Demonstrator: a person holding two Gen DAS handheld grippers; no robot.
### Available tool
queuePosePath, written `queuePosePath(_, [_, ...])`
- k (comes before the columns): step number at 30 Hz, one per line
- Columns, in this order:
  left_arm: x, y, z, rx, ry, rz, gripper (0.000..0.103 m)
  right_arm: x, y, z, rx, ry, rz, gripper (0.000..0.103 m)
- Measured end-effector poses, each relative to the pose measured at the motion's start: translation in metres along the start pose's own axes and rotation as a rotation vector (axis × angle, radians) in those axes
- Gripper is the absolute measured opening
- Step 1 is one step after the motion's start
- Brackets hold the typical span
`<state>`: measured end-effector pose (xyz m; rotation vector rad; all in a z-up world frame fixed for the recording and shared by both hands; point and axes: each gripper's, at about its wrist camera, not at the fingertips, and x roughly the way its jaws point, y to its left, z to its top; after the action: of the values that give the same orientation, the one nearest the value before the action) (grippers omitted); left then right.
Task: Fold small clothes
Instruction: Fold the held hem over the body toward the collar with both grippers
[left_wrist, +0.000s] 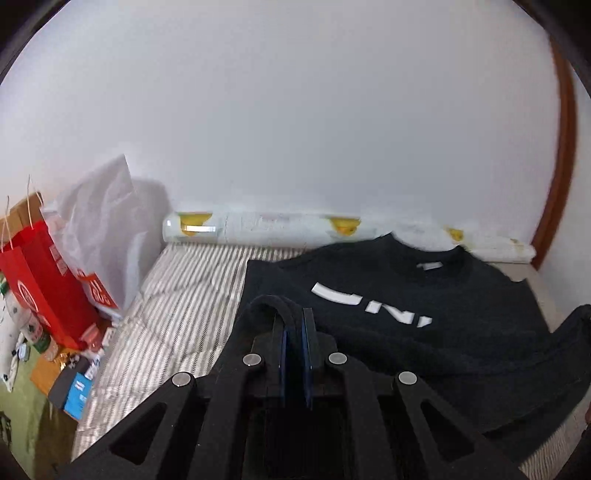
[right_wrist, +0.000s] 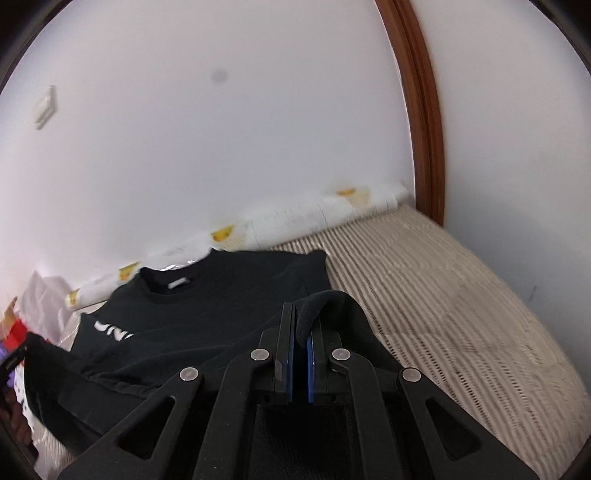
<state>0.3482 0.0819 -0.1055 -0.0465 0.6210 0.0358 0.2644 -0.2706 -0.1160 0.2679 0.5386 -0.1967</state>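
Observation:
A black T-shirt (left_wrist: 388, 295) with white letters lies on a striped bed (left_wrist: 177, 306), its collar toward the wall. My left gripper (left_wrist: 293, 314) is shut on a fold of the shirt's black fabric, lifted over the lower left part of the shirt. In the right wrist view the same T-shirt (right_wrist: 221, 295) spreads to the left, and my right gripper (right_wrist: 301, 314) is shut on a raised bunch of its fabric at the shirt's right side. The shirt's lower half is folded up toward the lettering.
A white roll with yellow duck prints (left_wrist: 273, 227) lies along the wall behind the shirt. A red paper bag (left_wrist: 40, 273) and a white plastic bag (left_wrist: 103, 229) stand at the bed's left. A brown door frame (right_wrist: 421, 122) rises on the right. Striped mattress (right_wrist: 443, 288) extends right.

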Motion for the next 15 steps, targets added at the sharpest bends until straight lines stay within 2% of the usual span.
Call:
queuePosePath(10, [0.064,-0.003,-0.016,0.018,0.076,0.032,0.008,0.061,-0.002,-0.009,0.004,0.07,-0.041,0.005])
queuePosePath(15, [0.071,-0.008,-0.024,0.054,0.078,0.049,0.008,0.07,0.0,-0.016,-0.043,0.085,-0.074,0.005])
